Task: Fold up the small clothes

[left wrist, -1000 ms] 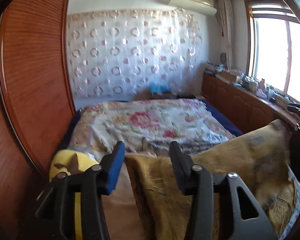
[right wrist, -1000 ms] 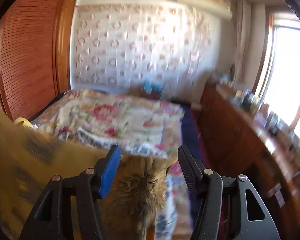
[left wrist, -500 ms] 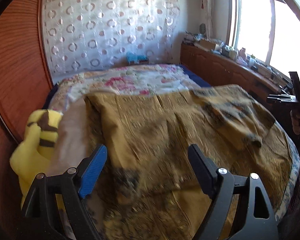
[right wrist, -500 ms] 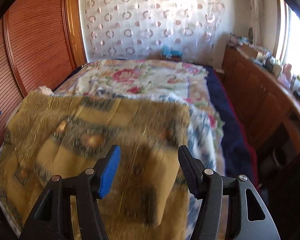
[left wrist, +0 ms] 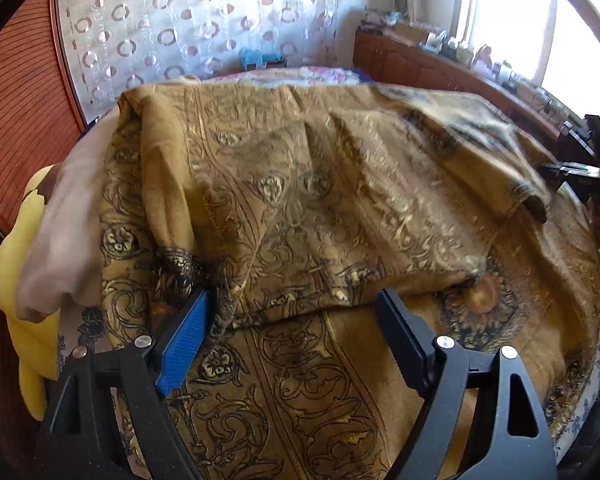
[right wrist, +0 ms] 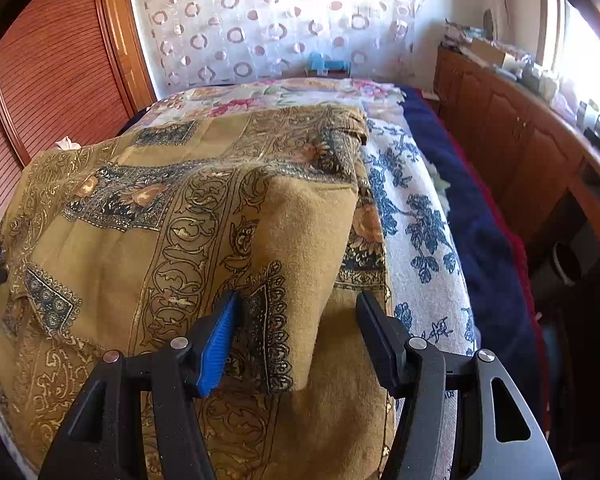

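The mustard-gold patterned cloth (left wrist: 340, 200) (right wrist: 172, 216) lies spread over the near end of the bed (right wrist: 420, 216), doubled over itself: an upper layer is laid back across a lower one, and its folded edge runs across the near part of the bed just ahead of my tools. In my left view one corner of that upper layer sits right at the blue pad of my left gripper (left wrist: 292, 320), whose fingers stand wide apart with the fold line between them, gripping nothing. In my right view another corner of the upper layer hangs as a loose flap between the spread fingers of my right gripper (right wrist: 298, 324); its dark-bordered edge touches or nearly touches the blue pad, while the black finger stands clear of it, so that tool too is apart and clamps nothing. The cloth reaches close to the bed's right edge, where a white cover with blue flowers (right wrist: 416, 240) shows beside it. At the left edge a pale cloth (left wrist: 64, 232) and a yellow plush toy (left wrist: 16, 280) lie against the cloth's side. Beyond the cloth, a floral quilt (right wrist: 284, 92) covers the far end of the bed.
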`<state>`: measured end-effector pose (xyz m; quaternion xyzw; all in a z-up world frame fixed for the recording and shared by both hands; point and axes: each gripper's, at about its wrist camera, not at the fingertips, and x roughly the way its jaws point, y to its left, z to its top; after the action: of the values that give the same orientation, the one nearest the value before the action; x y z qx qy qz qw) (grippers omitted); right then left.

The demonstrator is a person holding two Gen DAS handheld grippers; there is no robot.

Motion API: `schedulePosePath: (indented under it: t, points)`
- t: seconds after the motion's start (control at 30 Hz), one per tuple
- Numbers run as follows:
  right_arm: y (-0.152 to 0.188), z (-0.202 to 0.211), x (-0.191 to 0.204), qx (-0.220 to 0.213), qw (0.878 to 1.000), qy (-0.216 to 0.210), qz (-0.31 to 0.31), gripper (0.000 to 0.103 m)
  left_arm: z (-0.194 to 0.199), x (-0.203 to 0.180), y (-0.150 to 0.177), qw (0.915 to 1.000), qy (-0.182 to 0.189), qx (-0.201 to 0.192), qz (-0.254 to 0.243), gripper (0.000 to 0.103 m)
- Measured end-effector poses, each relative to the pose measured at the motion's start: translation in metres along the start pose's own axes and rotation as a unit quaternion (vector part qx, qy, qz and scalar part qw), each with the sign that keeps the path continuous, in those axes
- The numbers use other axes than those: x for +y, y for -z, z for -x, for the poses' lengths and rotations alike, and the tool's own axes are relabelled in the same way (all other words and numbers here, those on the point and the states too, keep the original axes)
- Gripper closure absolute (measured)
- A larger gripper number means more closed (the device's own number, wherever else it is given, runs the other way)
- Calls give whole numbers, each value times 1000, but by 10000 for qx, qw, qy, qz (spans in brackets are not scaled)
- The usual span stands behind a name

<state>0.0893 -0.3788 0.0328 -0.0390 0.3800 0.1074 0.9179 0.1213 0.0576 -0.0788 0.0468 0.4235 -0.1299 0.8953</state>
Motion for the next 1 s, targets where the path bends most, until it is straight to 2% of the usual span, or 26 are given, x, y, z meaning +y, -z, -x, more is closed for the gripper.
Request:
schedulePosePath:
  t: [0.2,0.5,0.6,0.77,0.9,1.0]
  points:
    - [9,5,9,-21,9994,215,269,41,-3,-9,-1,9999,-94,38,-105,12]
    - [19,-5,17,-64,9994,206,280,38,-3,-11,-1,9999,-89,39,-108,12]
    - [18,-25,24,-59,9993,220,287,38,-3,-10,0,9999,-106,42,-76,11]
    - [19,-22,24,-58,9993,221,289,38,-5,-8,-1,9999,-139,43,-19,11]
    - [19,-21,23,-55,9993,221,287,38,4,-4,3,9998,-106,28,161,12]
    - [19,-21,23,-56,9993,218,288,38,22,6,8,9983,-198,-257,484,15]
